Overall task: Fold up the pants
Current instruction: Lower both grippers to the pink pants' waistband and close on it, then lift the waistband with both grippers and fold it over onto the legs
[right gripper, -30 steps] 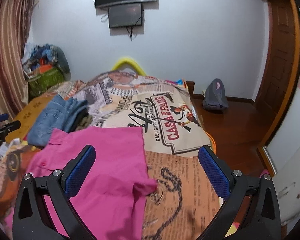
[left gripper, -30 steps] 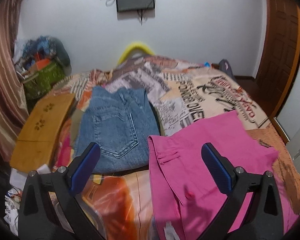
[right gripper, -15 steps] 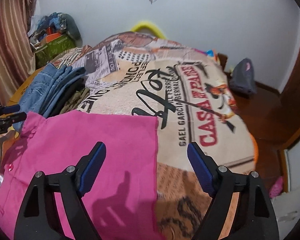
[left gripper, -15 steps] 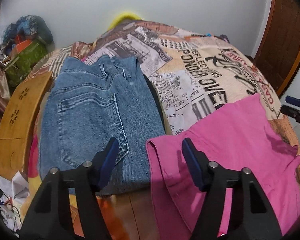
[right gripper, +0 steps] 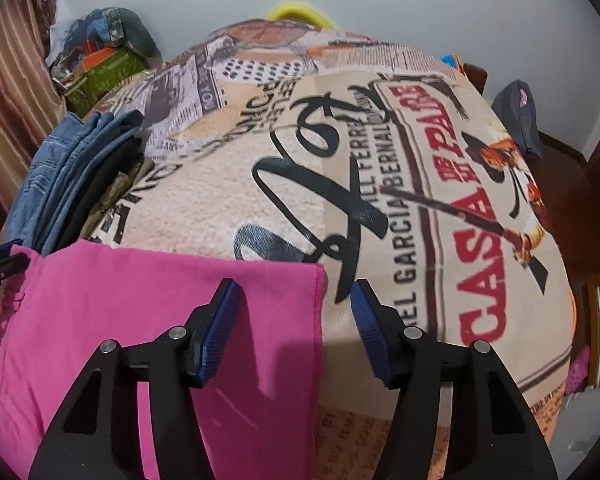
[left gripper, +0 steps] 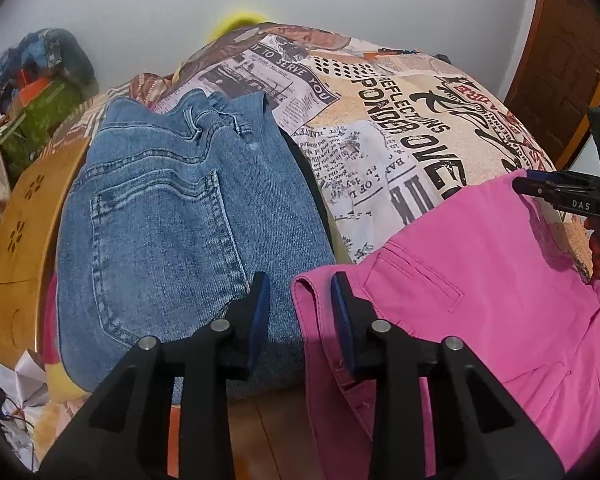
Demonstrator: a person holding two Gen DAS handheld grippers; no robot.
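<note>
- Pink pants point(left gripper: 480, 280) lie flat on the printed bedspread point(right gripper: 400, 200), long axis L–R across me, waistband at L end, leg hem at R end.
- My L gripper point(left gripper: 298, 304): fingers narrowly spread, straddling the waistband corner at 12 o'clock, not pinching yet afaict.
- My R gripper point(right gripper: 296, 312): fingers spread wider, hem edge between them, corner at 12.
- Each hand is nearest its own end, so I'd judge a two-corner grab next.
- L view shows back pocket + folded jeans point(left gripper: 172, 232) at 10 o'clock; R view shows the hem line and a pink button at 8.
</note>
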